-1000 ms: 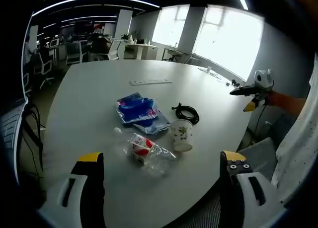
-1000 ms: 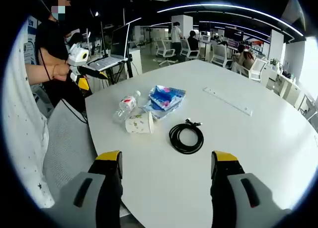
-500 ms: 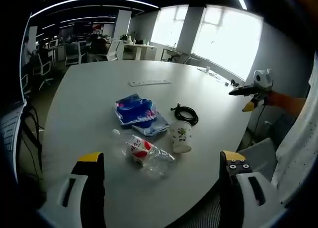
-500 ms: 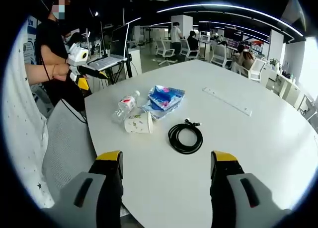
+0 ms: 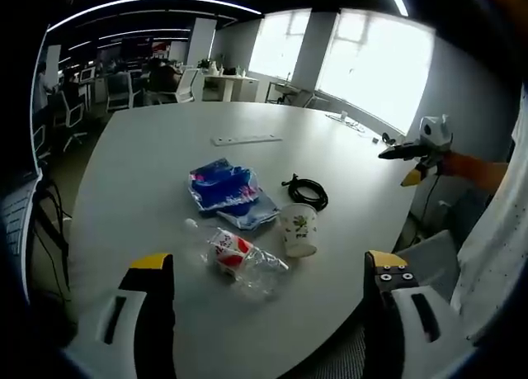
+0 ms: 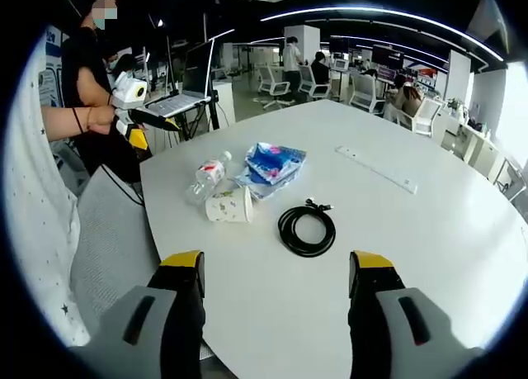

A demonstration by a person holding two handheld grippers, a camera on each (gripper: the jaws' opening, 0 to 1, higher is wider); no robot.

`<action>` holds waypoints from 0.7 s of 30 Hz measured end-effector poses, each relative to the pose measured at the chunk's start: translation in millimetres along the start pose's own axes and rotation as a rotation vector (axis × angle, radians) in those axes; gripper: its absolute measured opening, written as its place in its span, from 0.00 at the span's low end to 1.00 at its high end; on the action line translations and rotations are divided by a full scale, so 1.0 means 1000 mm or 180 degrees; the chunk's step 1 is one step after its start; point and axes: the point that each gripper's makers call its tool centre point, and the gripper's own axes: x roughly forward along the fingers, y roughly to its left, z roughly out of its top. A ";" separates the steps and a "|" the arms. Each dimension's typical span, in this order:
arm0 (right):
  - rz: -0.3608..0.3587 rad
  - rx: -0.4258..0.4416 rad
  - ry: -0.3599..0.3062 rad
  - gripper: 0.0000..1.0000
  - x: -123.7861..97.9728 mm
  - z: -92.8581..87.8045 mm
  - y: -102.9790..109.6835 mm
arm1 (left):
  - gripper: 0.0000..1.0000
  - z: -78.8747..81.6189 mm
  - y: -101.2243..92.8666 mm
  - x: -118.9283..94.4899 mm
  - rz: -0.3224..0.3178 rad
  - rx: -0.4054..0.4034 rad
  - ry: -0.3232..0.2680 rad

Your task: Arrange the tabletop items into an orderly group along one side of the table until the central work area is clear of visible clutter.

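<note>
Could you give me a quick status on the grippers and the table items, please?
Both grippers open, empty, short of the table. Bottle, cup, blue packet, cable coil, ruler ungrouped. Nothing in the way.

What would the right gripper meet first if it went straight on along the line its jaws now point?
Probably the coiled black cable lying on the white table: it sits between the open jaws of the right gripper, straight ahead. Depth is unclear, and a downward tilt could meet bare tabletop first.

both views face the table point(image 5: 148, 156) clutter from opposite edges.
</note>
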 end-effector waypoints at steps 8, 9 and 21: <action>-0.0012 -0.0012 0.0004 0.69 -0.001 0.002 -0.002 | 0.97 0.004 0.001 0.000 -0.0008 0.0033 -0.0011; -0.0016 -0.0014 0.0004 0.69 0.000 0.002 -0.002 | 0.98 0.005 0.001 0.000 -0.0008 0.0039 -0.0016; -0.0027 -0.0015 0.0012 0.68 0.003 0.005 -0.009 | 0.96 0.016 0.002 0.008 -0.0033 0.0090 -0.0042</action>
